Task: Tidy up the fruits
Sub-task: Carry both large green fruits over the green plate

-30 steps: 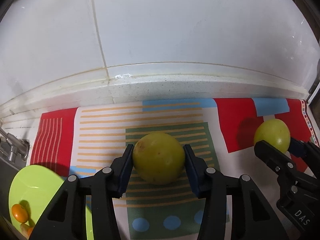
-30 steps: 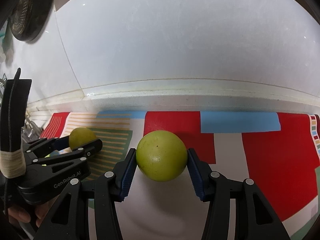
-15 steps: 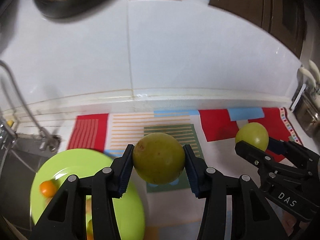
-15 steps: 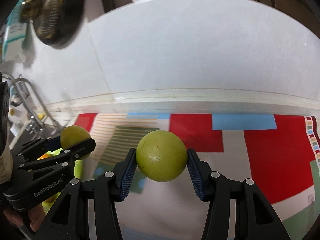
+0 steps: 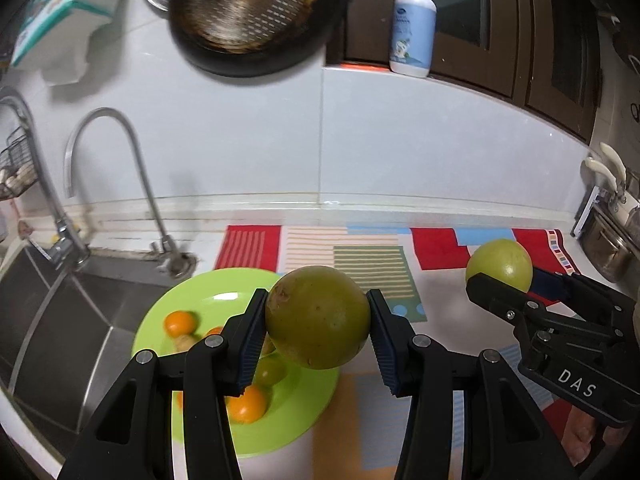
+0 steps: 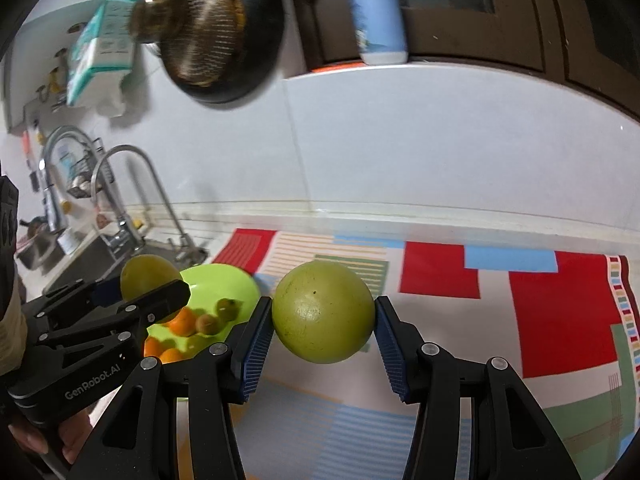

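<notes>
**K:** As far as the left wrist view shows, left gripper (image 5: 318, 326) is clamped on a big yellow-green fruit (image 5: 318, 316), blue pads pressed to both sides. Jaws are spread about as wide as the fruit. Fruit is off the table, hanging over the near right edge of the green plate (image 5: 298, 408).

**M:** Right side?

**K:** Right gripper (image 6: 323, 330) is the same: pinching a second green fruit (image 6: 323, 312) between its pads, both sides in contact, held above the patterned mat (image 6: 560, 320). It also shows in the left view, at right, with the fruit up in its tips.

**M:** What's in the plate?

**K:** Small fruit. Left view: one orange fruit (image 5: 180, 323) at the back left, another orange fruit (image 5: 248, 404) at the front, a small green one (image 5: 272, 372) between them, partly behind the left finger. Something tan beside the back orange, blurred, can't tell what. Right view shows a loose cluster of orange and greenish pieces in the same plate.

**M:** Plate location?

**K:** On the table, just beside the sink (image 5: 60, 320), overlapping the mat's left end. Faucet (image 5: 120, 176) stands behind it at the sink's back edge.

**M:** Anything else?

**K:** Soap bottle (image 5: 412, 28) on the ledge above the tiles, a metal colander (image 5: 244, 4) hanging on the wall.
</notes>
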Demonstrator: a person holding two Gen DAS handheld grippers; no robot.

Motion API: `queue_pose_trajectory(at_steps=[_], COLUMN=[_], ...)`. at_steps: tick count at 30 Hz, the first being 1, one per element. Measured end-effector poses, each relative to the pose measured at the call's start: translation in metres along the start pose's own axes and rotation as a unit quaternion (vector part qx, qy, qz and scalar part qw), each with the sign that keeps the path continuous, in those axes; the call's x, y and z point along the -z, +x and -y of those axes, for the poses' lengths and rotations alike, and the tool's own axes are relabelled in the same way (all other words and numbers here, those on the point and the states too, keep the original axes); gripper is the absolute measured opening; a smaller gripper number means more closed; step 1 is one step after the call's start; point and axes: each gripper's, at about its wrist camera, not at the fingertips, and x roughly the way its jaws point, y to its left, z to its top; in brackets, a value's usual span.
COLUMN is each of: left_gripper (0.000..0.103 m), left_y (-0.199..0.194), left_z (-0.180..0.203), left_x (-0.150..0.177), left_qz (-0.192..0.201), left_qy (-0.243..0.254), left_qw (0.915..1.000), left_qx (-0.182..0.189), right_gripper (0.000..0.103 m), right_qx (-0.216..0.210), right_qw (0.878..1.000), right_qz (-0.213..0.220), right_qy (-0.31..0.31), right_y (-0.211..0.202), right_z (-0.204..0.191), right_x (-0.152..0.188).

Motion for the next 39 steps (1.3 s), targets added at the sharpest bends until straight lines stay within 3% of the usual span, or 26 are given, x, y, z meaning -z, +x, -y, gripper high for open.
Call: queue_pose_trajectory(at_steps=[13,20,39], left_gripper=[0.048,0.048,0.048], left_y=[-0.046,-0.049,0.005], left_z=[-0.043,-0.068,-0.127], left_x=[0.01,0.007,0.023], left_qz=[0.024,0.032,-0.014], left_qy=[-0.006,-0.001,0.014], left_qw=[0.9992,0.9982,0.9964], left_qx=[-0.032,-0.05,-0.082], right_gripper=[0.051,0.051,0.051], right_qx=[-0.034,-0.047,-0.081], right_qw=[0.999,0.998,0.994], right_qz=[0.023,0.036,-0.021], right_qy=[-0.02,-0.032,-0.076], right_y=[-0.02,-0.013,0.088], right_z=[-0.055,-0.08,-0.13], right_x=[0.001,-0.009,-0.026])
